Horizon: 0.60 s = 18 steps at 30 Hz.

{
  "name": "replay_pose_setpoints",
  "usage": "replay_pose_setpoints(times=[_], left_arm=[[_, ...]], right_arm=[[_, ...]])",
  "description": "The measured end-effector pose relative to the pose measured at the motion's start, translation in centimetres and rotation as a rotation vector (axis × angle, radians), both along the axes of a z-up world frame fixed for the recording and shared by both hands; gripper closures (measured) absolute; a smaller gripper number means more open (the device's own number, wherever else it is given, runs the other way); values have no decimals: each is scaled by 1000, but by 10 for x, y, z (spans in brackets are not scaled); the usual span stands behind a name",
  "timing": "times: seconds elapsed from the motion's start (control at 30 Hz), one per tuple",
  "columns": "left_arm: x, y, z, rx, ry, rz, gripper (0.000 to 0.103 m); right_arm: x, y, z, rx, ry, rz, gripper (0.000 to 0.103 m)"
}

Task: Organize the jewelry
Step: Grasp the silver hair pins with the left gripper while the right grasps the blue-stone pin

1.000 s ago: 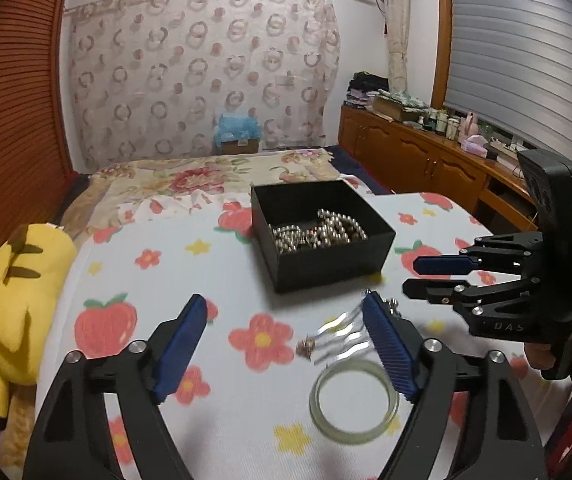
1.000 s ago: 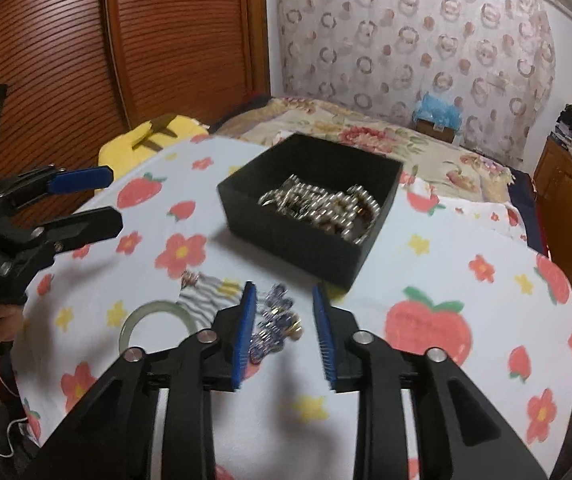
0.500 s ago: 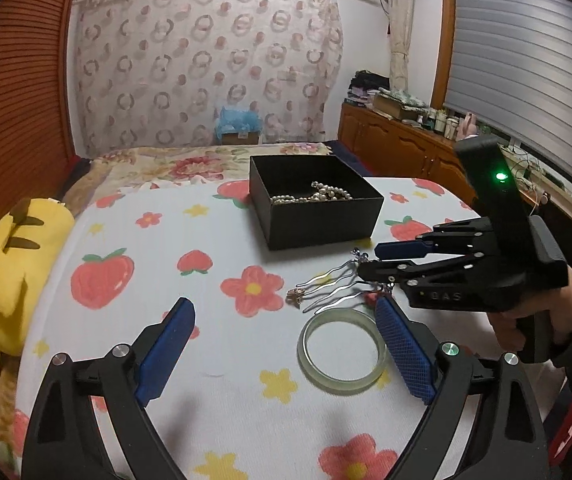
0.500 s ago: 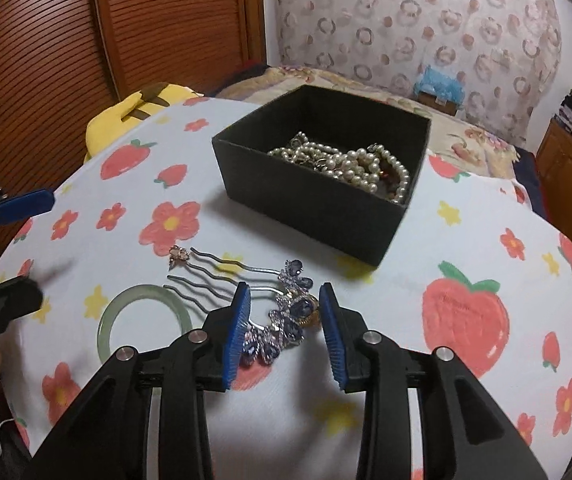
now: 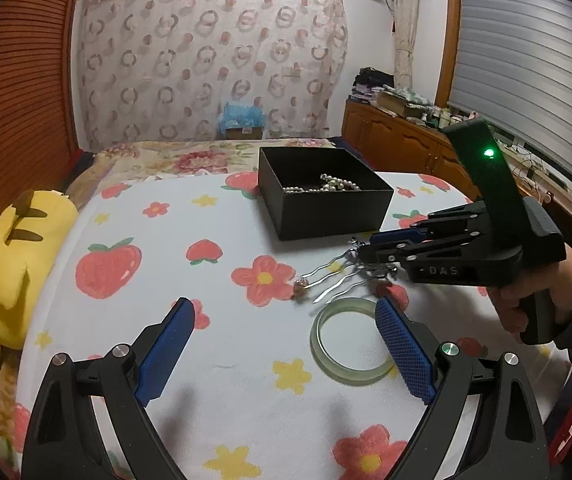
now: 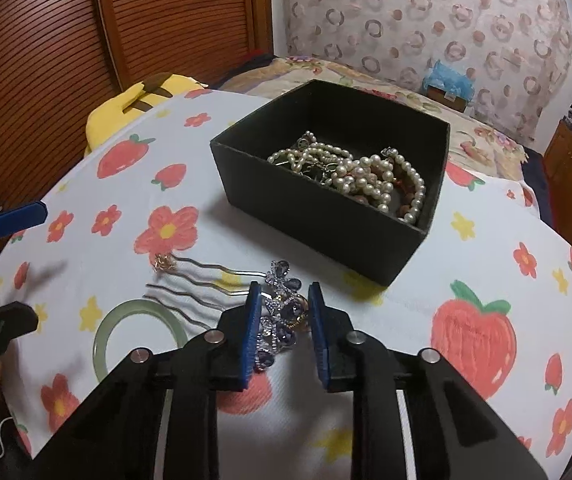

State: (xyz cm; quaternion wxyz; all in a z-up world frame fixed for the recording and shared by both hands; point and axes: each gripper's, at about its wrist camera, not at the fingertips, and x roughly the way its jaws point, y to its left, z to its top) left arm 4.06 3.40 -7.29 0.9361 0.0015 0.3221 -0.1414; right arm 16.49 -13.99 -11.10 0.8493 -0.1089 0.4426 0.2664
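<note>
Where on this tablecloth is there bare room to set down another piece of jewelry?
Free: the cloth between the plush toy and black box, and the stretch right of the box in the right wrist view. Crowded: in front of the box, where the hair comb, jade bangle and right gripper cluster.

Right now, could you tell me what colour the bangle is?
The bangle is pale translucent green, clearest in the left wrist view.

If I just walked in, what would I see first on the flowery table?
First the sparkly blue-jewelled hair comb, lying on the cloth between the fingers of the right gripper, which are not shut on it. Behind it stands a black box full of pearl necklaces, and a pale green bangle lies flat beside the comb's prongs.
</note>
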Motion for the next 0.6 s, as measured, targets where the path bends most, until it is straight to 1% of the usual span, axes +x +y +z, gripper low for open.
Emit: replay_pose_setpoints(times=[0.1,0.13,0.17,0.33,0.47,0.6], left_arm=[[1,2,0,1,1,4,15],[1,2,-1,2,1,4,15],[1,2,-1,2,2,4,15],[1,2,-1,3,6,3,15],[2,0,-1,4,10,-2,15],[3,-2,-1,15,8,-7,15]], right_arm=[[-7,-9,6,6,-10,-2,84],[-10,-12,9,12,-13,-4,94],[-13,-18,13,15,-22,-14,100],[-23,-42,28,18,-50,-29,101],[-24,-67,29,15,-53,-77,101],[-30,-79,29,49,-50,-98,100]])
